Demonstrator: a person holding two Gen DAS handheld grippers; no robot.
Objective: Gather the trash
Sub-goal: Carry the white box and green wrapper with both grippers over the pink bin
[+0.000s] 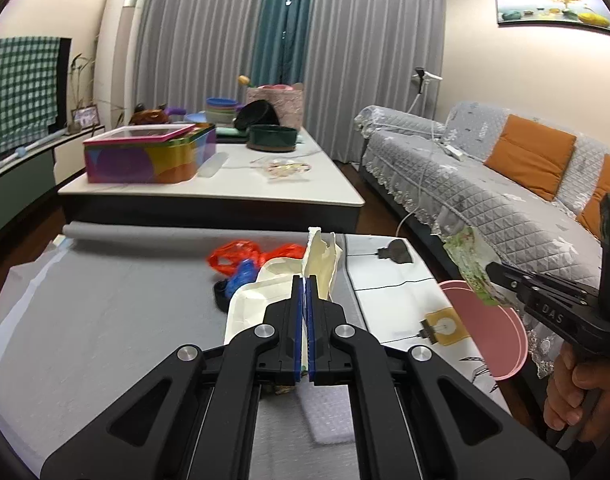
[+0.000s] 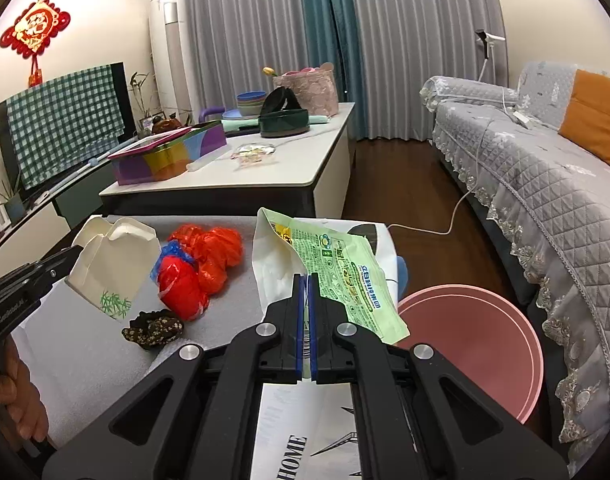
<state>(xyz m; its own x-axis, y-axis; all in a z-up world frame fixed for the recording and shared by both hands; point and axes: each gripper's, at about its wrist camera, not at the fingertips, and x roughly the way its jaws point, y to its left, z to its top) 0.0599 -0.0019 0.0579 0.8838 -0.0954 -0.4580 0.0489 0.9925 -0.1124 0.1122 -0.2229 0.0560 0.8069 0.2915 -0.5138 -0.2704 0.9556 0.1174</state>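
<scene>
Left gripper (image 1: 305,280): jaws together, clamped on the upper flap of the white paper takeout box (image 1: 321,256). From the right wrist view the box (image 2: 113,264) is tilted, with a green bamboo print low on its side, above the grey-covered counter (image 2: 85,340).

Right gripper (image 2: 305,280): jaws together, clamped on the green printed plastic wrapper (image 2: 345,276). From the left wrist view the wrapper (image 1: 471,268) hangs crumpled from the gripper tip, above the near rim of the pink bin (image 1: 501,332). The bin (image 2: 469,348) stands on the floor just beside the counter's right edge, between counter and sofa (image 2: 545,184).

Remaining on the counter: crumpled red plastic bags (image 2: 203,268) with a blue plastic bag (image 2: 173,254) touching them, near the box; a dark speckled scrap (image 2: 153,328) in front of the bags.

Beyond the counter: a white coffee table (image 2: 297,168) carrying a colourful tin (image 2: 165,156) and bowls.
</scene>
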